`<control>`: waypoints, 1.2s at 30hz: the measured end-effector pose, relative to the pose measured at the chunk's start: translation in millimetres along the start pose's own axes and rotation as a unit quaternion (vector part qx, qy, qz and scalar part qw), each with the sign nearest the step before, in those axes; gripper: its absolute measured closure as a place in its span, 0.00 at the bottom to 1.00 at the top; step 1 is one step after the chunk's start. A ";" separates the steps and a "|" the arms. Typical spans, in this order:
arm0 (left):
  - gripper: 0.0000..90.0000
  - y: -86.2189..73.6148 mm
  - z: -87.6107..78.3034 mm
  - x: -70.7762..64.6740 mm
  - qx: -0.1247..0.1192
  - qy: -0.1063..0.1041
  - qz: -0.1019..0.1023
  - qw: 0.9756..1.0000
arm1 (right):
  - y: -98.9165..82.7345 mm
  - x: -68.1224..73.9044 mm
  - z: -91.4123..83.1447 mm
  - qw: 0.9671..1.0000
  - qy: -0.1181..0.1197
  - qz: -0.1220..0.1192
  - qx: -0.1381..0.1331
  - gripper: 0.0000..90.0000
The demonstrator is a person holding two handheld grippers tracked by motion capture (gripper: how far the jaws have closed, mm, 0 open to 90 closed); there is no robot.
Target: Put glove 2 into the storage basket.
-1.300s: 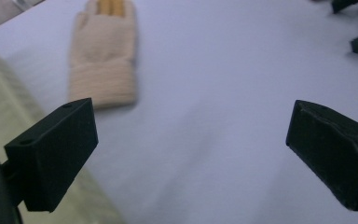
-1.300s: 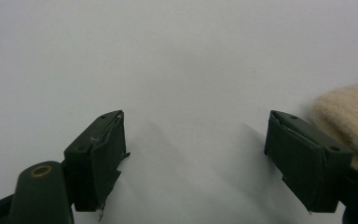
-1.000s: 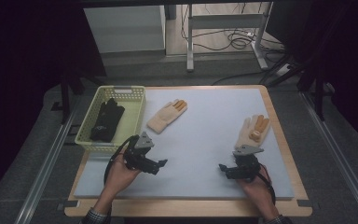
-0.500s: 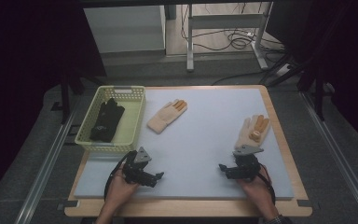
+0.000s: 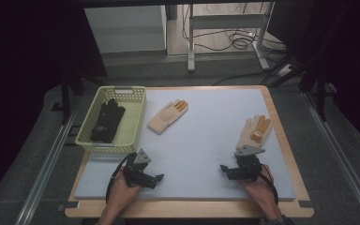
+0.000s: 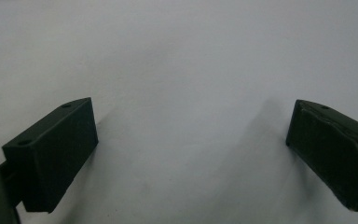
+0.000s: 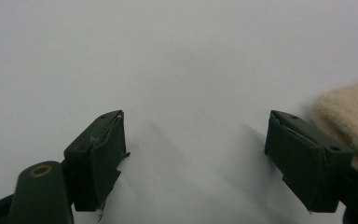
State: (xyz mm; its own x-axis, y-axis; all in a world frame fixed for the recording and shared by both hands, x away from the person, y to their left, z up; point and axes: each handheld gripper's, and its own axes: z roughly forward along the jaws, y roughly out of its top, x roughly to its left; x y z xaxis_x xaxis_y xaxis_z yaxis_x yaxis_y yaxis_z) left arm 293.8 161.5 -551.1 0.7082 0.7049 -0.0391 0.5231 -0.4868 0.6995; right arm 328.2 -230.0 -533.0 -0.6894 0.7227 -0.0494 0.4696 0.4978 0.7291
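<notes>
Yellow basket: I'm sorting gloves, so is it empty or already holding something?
Not empty. The yellow basket holds a black glove lying flat inside, seen in the high view.

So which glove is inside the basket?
The black glove. It lies in the yellow-green basket at the table's left, while the two tan gloves, one by the basket and one near the right gripper, lie on the mat.
</notes>
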 end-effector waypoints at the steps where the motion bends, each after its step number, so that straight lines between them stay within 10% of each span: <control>1: 0.02 0.1 0.1 0.2 0.000 -0.001 0.000 1.000 | -0.1 0.3 -0.4 1.000 0.000 0.000 -0.001 0.23; 15: 0.02 -0.1 0.0 -0.2 0.001 0.000 0.001 1.000 | 46.0 5.7 17.1 0.999 0.022 -0.009 -0.028 0.33; 36: 0.02 -0.3 0.0 -0.2 -0.001 0.001 0.001 1.000 | 144.1 28.1 115.8 0.998 0.059 -0.026 -0.022 0.71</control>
State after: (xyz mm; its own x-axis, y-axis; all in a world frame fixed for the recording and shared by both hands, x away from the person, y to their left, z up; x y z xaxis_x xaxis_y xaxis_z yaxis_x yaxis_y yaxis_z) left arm 293.5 161.5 -551.3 0.7085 0.7047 -0.0372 0.5214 -0.4872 0.7005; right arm 440.4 -82.4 -508.3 -0.7734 0.6338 -0.0093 0.4092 0.5103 0.7564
